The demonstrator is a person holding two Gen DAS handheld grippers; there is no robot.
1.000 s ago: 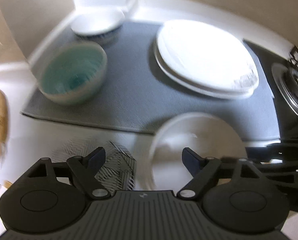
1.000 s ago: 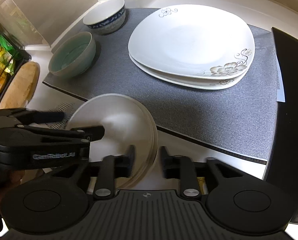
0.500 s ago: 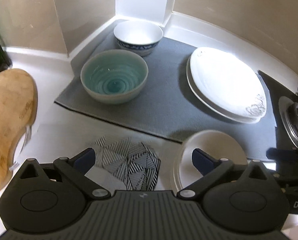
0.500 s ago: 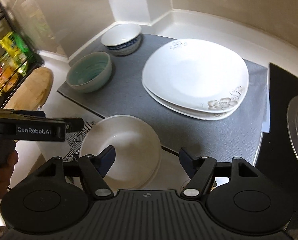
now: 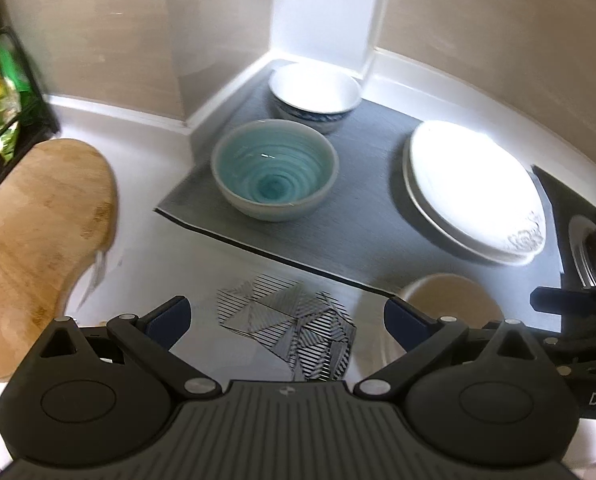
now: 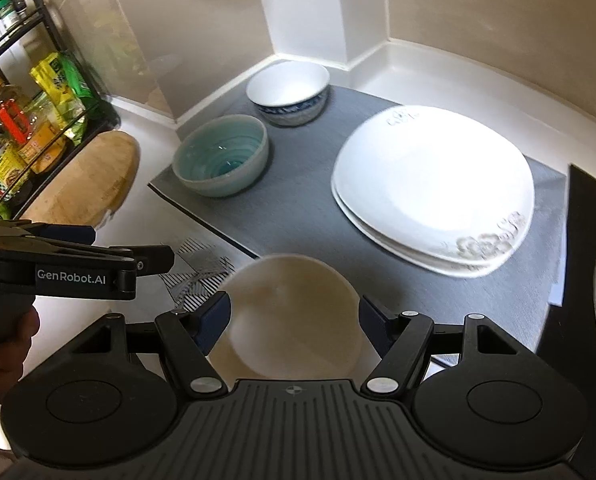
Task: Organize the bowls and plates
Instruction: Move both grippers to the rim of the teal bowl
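Note:
A small stack of cream round plates [image 6: 293, 292] lies on the white counter at the grey mat's [image 6: 306, 200] front edge. My right gripper [image 6: 293, 316] hovers above it, open, its pads clear of the rim. My left gripper [image 5: 285, 316] is open wide over a black-and-white patterned trivet [image 5: 289, 328], holding nothing. The cream plates [image 5: 450, 300] show at its right finger. On the mat stand a teal bowl [image 6: 221, 156], a white bowl with a blue band [image 6: 287, 90] behind it, and two stacked white floral plates [image 6: 434, 184].
A wooden cutting board [image 5: 37, 232] lies at the left, beside a black wire rack [image 6: 17, 120] of bottles and packets. A black hob with a burner [image 5: 594, 240] borders the mat on the right. Walls close the corner behind the bowls.
My right gripper let go of the cream plates' rim and opened; the plates now lie flat. Both grippers rose and drew back, and the left jaws spread wider.

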